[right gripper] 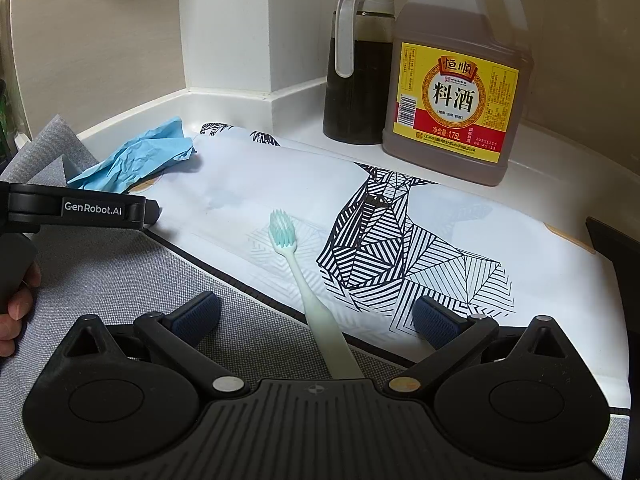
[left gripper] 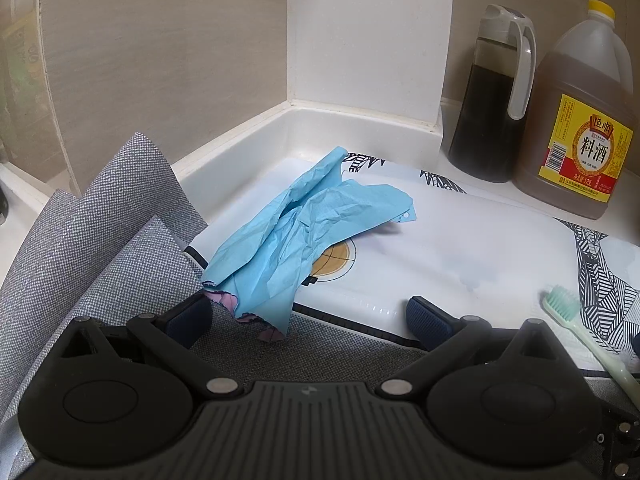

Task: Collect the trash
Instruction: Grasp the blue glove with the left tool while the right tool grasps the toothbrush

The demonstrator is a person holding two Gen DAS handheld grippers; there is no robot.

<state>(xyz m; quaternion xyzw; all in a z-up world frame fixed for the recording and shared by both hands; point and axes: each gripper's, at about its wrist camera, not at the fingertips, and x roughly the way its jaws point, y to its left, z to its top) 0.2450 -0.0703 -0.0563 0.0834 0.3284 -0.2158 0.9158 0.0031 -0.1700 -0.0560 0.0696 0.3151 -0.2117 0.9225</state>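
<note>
A crumpled blue paper with a torn pink scrap under its near end lies across the white patterned mat and the grey cloth. My left gripper is open, its left pad just beside the paper's near end. A mint-green toothbrush lies on the mat, handle toward me, between the fingers of my open right gripper. The blue paper shows far left in the right wrist view, behind the left gripper's body.
A dark sauce dispenser and a large cooking-wine jug stand at the back by the white wall corner. The counter's raised rim runs behind the mat. A hand holds the left gripper. A dark object sits at the right edge.
</note>
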